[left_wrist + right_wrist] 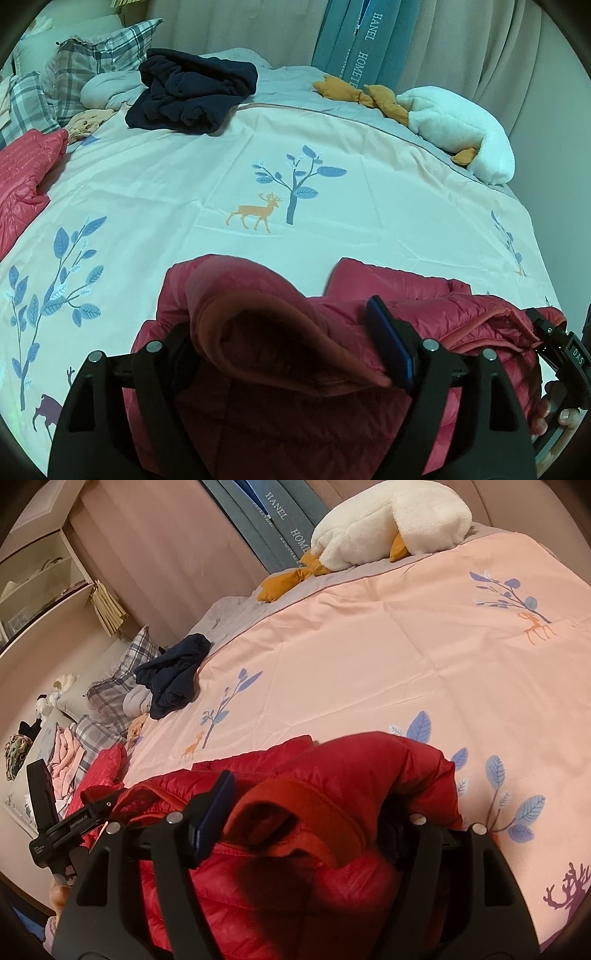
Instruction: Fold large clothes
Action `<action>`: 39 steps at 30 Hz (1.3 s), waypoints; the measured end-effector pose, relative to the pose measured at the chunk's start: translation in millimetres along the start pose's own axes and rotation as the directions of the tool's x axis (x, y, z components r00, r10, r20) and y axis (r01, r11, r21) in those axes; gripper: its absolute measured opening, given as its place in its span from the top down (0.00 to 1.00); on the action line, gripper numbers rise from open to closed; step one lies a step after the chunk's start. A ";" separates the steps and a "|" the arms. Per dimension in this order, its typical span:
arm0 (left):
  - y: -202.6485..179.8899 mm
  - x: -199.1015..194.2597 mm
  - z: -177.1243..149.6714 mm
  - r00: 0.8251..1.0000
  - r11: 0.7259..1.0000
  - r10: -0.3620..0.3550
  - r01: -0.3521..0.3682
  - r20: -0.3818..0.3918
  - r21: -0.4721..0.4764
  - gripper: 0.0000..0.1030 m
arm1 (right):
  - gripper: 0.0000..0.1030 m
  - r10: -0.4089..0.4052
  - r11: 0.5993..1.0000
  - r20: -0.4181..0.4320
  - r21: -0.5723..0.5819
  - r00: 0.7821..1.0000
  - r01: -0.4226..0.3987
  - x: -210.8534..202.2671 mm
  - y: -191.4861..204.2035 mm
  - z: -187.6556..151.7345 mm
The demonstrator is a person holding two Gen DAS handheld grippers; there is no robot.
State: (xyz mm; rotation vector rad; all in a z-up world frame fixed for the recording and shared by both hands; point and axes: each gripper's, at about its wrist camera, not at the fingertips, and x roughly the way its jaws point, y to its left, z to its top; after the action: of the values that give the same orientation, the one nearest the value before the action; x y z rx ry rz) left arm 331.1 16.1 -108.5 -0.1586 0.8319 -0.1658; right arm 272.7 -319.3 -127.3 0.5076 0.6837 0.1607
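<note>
A red quilted down jacket [424, 295] lies bunched at the near edge of the bed; it also shows in the right wrist view [369, 768]. My left gripper [291, 350] is shut on a thick fold of the jacket, which bulges between its blue-padded fingers [391, 343]. My right gripper [306, 827] is shut on another fold with an orange-lined hem; its left finger [216, 808] shows and the right one is hidden by cloth. The right gripper [561, 343] shows at the far right of the left wrist view, and the left gripper [55, 830] at the left of the right wrist view.
The bed has a pink cover [295, 155] printed with deer and trees. A dark navy garment [192, 92] lies at the far side near plaid pillows [85, 59]. A white plush goose [461, 129] lies at the far right. Another red garment [22, 173] lies at the left edge.
</note>
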 end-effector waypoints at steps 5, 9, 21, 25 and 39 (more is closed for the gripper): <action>0.4 -0.2 0.2 1.000 1.000 0.002 -0.002 0.001 0.003 0.20 | 0.26 -0.004 1.000 0.013 0.010 1.000 0.004 -2.9 -2.4 1.8; 0.0 -0.2 -0.4 1.000 1.000 0.003 -0.003 0.001 0.005 0.19 | 0.24 -0.008 1.000 0.019 0.012 1.000 0.007 -4.6 -2.8 1.8; 0.3 0.2 -0.1 1.000 1.000 0.004 -0.004 -0.001 0.003 0.18 | 0.21 -0.012 1.000 0.022 0.015 1.000 0.012 -4.9 -3.2 0.7; 1.1 0.2 0.3 1.000 1.000 0.003 -0.003 0.003 -0.004 0.14 | 0.17 -0.012 1.000 0.024 0.013 1.000 0.012 -4.6 -3.6 0.4; 0.9 -4.6 4.5 0.999 1.000 0.012 -0.013 0.041 0.004 0.07 | 0.15 -0.027 0.999 0.048 0.021 0.998 0.026 -6.1 -4.9 2.5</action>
State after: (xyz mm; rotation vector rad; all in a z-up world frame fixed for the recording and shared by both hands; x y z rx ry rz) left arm 331.5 18.3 -102.5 -0.1523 0.7920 -0.1522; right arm 269.5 -326.4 -124.6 0.5207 0.6450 0.1165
